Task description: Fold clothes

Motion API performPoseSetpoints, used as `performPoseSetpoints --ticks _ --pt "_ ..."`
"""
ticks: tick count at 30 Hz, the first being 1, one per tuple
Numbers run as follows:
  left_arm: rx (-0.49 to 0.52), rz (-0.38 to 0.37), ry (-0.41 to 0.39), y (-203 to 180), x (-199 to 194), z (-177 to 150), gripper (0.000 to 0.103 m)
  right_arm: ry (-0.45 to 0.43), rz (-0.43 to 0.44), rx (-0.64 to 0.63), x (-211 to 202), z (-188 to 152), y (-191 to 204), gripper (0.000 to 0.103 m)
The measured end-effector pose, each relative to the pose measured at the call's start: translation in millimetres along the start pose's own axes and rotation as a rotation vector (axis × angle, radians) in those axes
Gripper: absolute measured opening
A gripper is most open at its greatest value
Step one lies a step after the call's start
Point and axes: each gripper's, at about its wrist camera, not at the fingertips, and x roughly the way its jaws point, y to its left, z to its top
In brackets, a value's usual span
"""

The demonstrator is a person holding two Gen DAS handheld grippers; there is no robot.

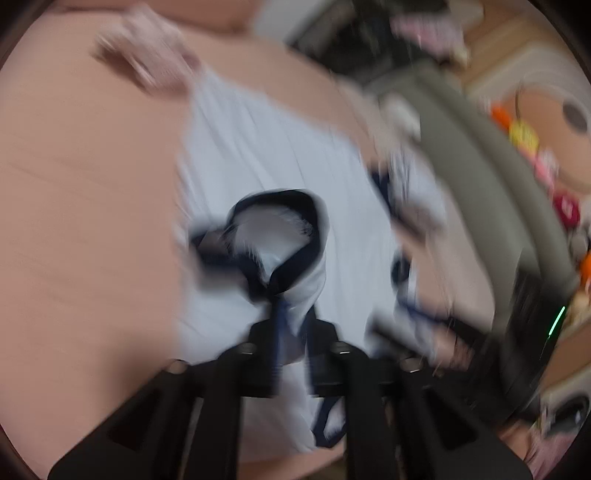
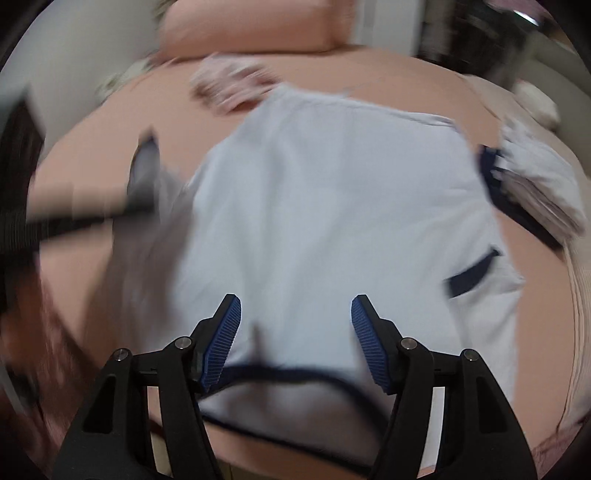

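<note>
Across both views, motion blur smears detail. One pale-blue shirt (image 2: 332,206) with navy trim lies spread on a pink bed (image 1: 74,221). One left gripper (image 1: 291,332) pinches its bunched navy-edged fabric at lower centre. One right gripper (image 2: 295,332) hovers above the hem, jaws wide, empty.

A bedroom in a home is indicated by a bed (image 2: 110,122) (salmon-sheeted), a matching pillow (image 2: 251,33) and strewn clothes (image 2: 539,184).
</note>
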Motion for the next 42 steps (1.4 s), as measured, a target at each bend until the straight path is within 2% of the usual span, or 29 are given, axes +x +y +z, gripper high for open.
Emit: performPoseSetpoints --ticks 3,4,5,6,7,9,11,13,14,16,18,20,22,24,26,30,32,34,36,39,42 --pt "0.019 0.001 0.025 -6 -1 -9 0.048 0.011 0.016 0.067 1 8 -13 0.064" --pt "-0.007 -0.032 -0.001 -2 -8 -6 0.057 0.004 0.025 0.068 -2 10 -10 0.064" --pt "-0.034 -0.052 -0.045 3 -19 -4 0.058 -0.004 0.038 0.060 -5 11 -4 0.064" --pt "-0.056 -0.027 -0.087 8 -31 -5 0.058 -0.010 0.056 0.048 -7 13 1 0.064" --pt "-0.074 0.026 -0.123 13 -42 -7 0.056 -0.011 0.067 0.032 -6 15 7 0.064" --pt "-0.107 0.121 -0.149 26 -50 -8 0.039 -0.007 0.073 -0.010 2 21 20 0.064" --pt "-0.147 0.164 -0.115 40 -45 -8 0.028 0.001 0.096 -0.048 10 26 35 0.064" --pt "-0.131 0.252 -0.079 40 -38 -12 0.022 0.016 0.110 -0.092 21 31 51 0.064" --pt "-0.115 0.291 -0.062 39 -34 -14 0.021 0.032 0.089 -0.124 31 31 61 0.063" --pt "-0.080 0.312 -0.017 36 -31 -21 0.021 0.061 0.013 -0.159 50 31 70 0.062" --pt "-0.046 0.341 0.026 30 -26 -29 0.021 0.075 -0.048 -0.112 66 32 59 0.062" --pt "0.016 0.393 0.057 20 -24 -37 0.021 0.078 -0.040 -0.024 71 34 41 0.062" --pt "0.039 0.387 0.072 14 -30 -41 0.021 0.075 -0.021 0.051 70 35 26 0.062" --pt "0.021 0.348 0.048 13 -38 -35 0.021 0.053 -0.034 0.052 62 33 23 0.062" --pt "0.019 0.338 0.008 12 -44 -19 0.021 0.016 -0.043 0.056 47 32 20 0.062" --pt "0.101 0.372 -0.023 7 -36 20 0.021 -0.024 -0.003 0.089 28 40 14 0.063" --pt "0.131 0.353 -0.017 12 -25 36 0.021 -0.034 -0.007 0.066 26 48 16 0.063" --pt "0.118 0.317 -0.007 17 -15 46 0.022 -0.038 -0.004 0.049 28 59 19 0.063" --pt "0.094 0.277 -0.015 23 -14 46 0.022 -0.010 0.034 0.025 40 70 22 0.063" --pt "0.098 0.266 -0.014 25 -11 43 0.022 0.074 0.113 -0.074 63 77 33 0.063" --pt "0.099 0.277 0.045 32 0 40 0.022 0.143 0.177 -0.167 80 78 49 0.063"
